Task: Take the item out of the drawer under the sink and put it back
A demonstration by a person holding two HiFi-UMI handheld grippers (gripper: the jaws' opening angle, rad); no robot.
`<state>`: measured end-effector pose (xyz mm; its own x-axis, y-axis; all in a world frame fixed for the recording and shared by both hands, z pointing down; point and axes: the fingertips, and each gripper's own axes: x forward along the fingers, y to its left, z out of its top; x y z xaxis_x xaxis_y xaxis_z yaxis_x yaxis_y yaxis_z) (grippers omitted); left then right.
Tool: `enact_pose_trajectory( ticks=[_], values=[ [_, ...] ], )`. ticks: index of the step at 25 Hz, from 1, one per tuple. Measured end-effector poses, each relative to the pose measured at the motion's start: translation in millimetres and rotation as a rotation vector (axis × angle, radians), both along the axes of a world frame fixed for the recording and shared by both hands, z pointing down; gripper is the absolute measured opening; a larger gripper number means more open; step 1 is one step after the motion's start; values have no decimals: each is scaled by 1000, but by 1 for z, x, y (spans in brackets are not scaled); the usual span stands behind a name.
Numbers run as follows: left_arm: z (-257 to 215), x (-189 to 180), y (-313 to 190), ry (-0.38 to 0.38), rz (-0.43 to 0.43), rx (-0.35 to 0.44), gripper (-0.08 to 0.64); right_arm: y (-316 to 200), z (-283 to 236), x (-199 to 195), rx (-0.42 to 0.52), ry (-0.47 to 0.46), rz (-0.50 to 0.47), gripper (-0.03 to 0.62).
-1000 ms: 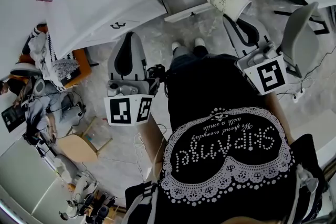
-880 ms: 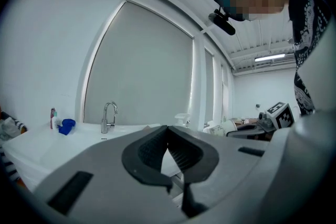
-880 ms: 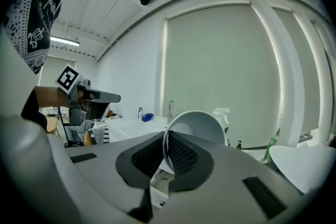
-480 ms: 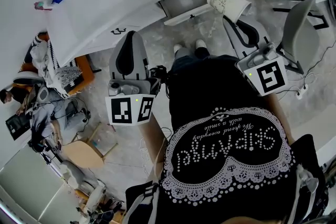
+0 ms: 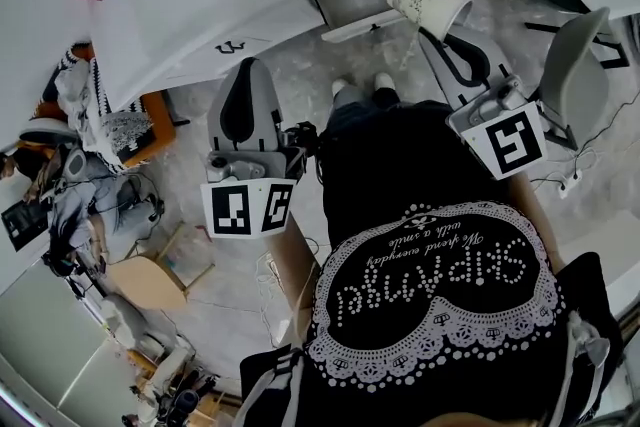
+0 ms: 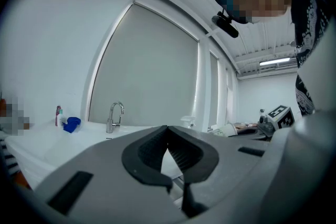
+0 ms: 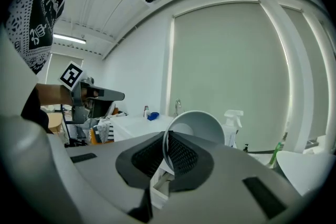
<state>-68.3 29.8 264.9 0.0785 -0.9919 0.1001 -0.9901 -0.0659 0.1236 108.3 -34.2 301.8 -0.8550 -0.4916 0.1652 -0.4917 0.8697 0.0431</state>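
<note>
The paper cup (image 5: 432,1) is held by its wall in the right claw (image 7: 165,150), whose jaws are pressed shut on the rim. The cup is tilted and is kept in front of the sink (image 5: 190,10), near the open drawer (image 5: 352,7) under it. The left claw (image 6: 168,136) is closed with nothing held and is pointed towards the sink's front.

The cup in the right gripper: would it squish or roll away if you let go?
Probably squishy: the cup looks thin-walled, like paper, and the right gripper pinches just its rim. Likely light, since that one-sided pinch holds it out sideways. Being round, it would probably roll if dropped.
</note>
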Motion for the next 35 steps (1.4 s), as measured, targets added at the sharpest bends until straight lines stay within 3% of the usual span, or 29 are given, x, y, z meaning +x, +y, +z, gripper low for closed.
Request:
enact_pose_trajectory(
  ticks=[8,14,18,22,29,35],
  values=[
    [6,-27,3,37,-38,1,6,-2,5,-27,-5,9,-28,25],
    [11,-20,-5,24,-31,-17,6,-4,4,-21,-4,10,3,25],
    [19,4,-12,-17,28,-57,6,-5,3,-10,-11,23,43,25],
    [27,25,-19,13,104,-71,6,-4,8,1,-14,50,93,25],
    [27,17,-41,31,132,-63,6,-12,10,17,-25,76,186,25],
    [15,9,-49,17,159,-64,6,-11,5,9,-41,75,205,25]
  ],
)
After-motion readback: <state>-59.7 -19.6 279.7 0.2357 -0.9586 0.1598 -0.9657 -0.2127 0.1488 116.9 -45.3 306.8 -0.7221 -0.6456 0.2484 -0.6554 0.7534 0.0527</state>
